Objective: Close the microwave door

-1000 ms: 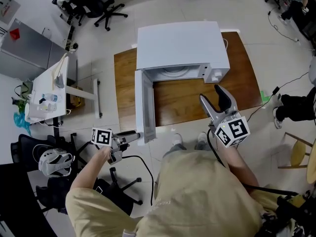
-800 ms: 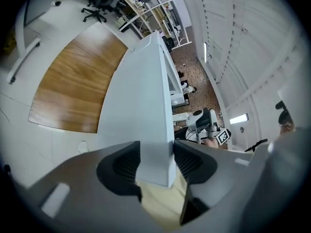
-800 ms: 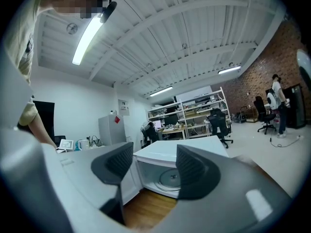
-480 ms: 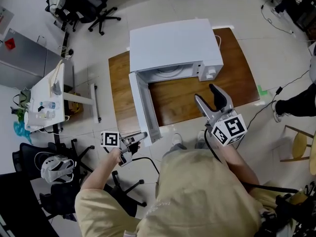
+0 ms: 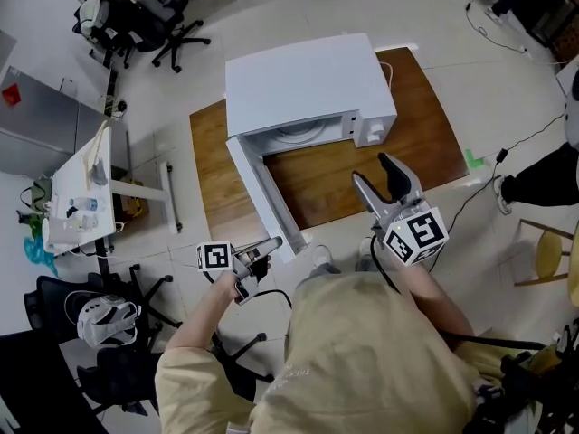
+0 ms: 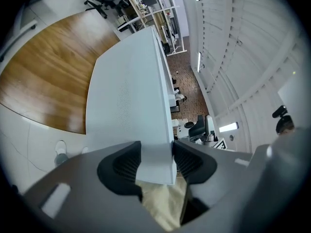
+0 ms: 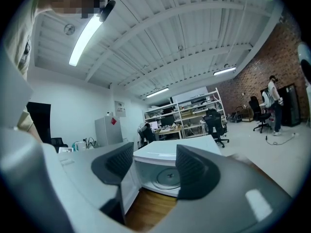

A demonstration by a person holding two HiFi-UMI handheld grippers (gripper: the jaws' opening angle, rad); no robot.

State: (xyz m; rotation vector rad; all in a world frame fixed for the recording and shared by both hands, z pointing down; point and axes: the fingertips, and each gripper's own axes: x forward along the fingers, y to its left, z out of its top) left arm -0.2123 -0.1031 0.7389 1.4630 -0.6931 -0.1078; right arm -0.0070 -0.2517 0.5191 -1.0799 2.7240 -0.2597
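Left gripper (image 6: 155,155) jaws just closed in, clamping microwave door (image 6: 127,96) edge (right gripper (image 7: 148,163) jaws apart, empty).

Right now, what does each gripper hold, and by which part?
The left gripper, its jaws just closed, grips the microwave door by its free edge; the right gripper holds nothing.

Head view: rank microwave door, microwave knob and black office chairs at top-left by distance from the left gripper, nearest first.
1. microwave door: nearest. Its free edge sits between the jaws of the left gripper, which have just been closing.
2. microwave knob: on the front panel, up and to the right.
3. black office chairs: far top-left, on the floor.
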